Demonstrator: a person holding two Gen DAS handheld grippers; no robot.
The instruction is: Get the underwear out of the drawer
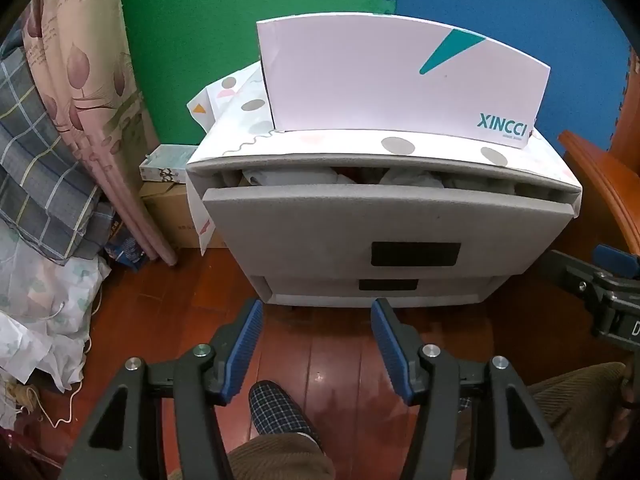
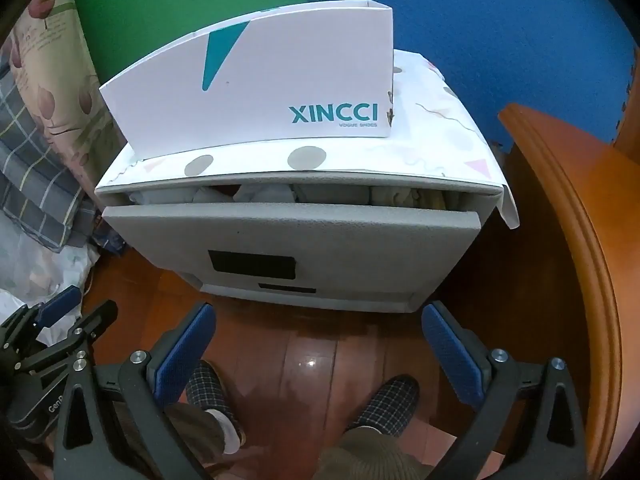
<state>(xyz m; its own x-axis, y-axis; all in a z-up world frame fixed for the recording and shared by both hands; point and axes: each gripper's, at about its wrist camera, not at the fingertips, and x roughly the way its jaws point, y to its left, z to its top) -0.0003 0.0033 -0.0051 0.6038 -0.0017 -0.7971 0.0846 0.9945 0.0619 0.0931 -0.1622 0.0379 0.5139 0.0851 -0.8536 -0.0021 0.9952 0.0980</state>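
Both our grippers hang empty above the floor, left gripper (image 1: pixel 316 316) half-spread, right gripper (image 2: pixel 318 320) spread wide, underwear (image 2: pixel 264 193) bunched inside the barely open top drawer (image 2: pixel 288 232), so next we pull it wider.

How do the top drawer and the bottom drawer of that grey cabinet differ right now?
The top drawer is pulled partly out, with a gap showing pale folded clothes; the bottom drawer sits pushed in, contents hidden. The top drawer's front looks taller than the bottom drawer's. Both are grey, each with a dark rectangular handle slot.
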